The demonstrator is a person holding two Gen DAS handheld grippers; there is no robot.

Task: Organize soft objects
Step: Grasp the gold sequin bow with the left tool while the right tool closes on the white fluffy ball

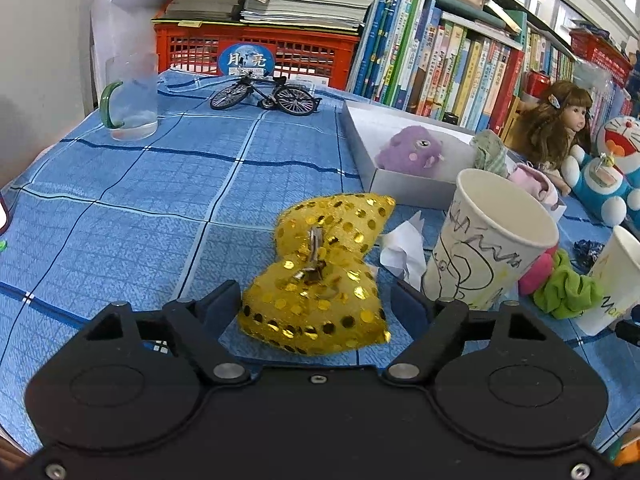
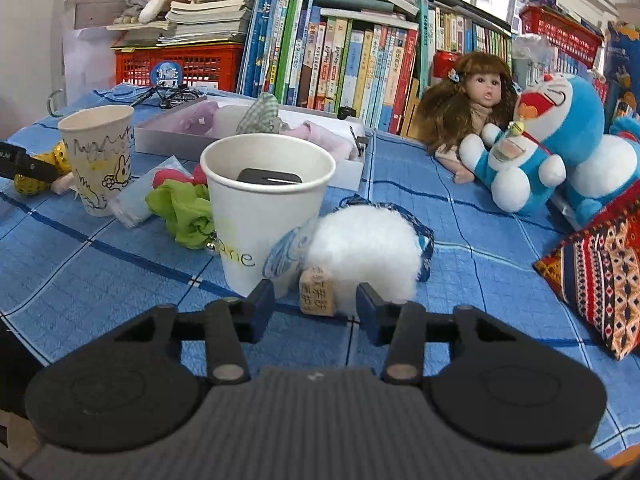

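A yellow sequined bow (image 1: 320,280) with a metal clip lies on the blue checked cloth, between the fingers of my left gripper (image 1: 316,300). The pads stand at its two sides and the gripper is open. In the right wrist view a white fluffy pompom (image 2: 360,252) with a tan tag (image 2: 317,298) rests against a paper cup (image 2: 264,220). My right gripper (image 2: 316,302) is open around the tag, with a gap on each side. A grey box (image 1: 360,140) holds a purple plush (image 1: 408,152) and other soft pieces.
A drawn-on paper cup (image 1: 492,248) stands right of the bow, a green scrunchie (image 1: 568,292) beyond it. A glass mug (image 1: 132,96) and model bicycle (image 1: 264,96) sit at the back. A doll (image 2: 476,108), a blue plush (image 2: 560,140) and a patterned cushion (image 2: 600,268) crowd the right.
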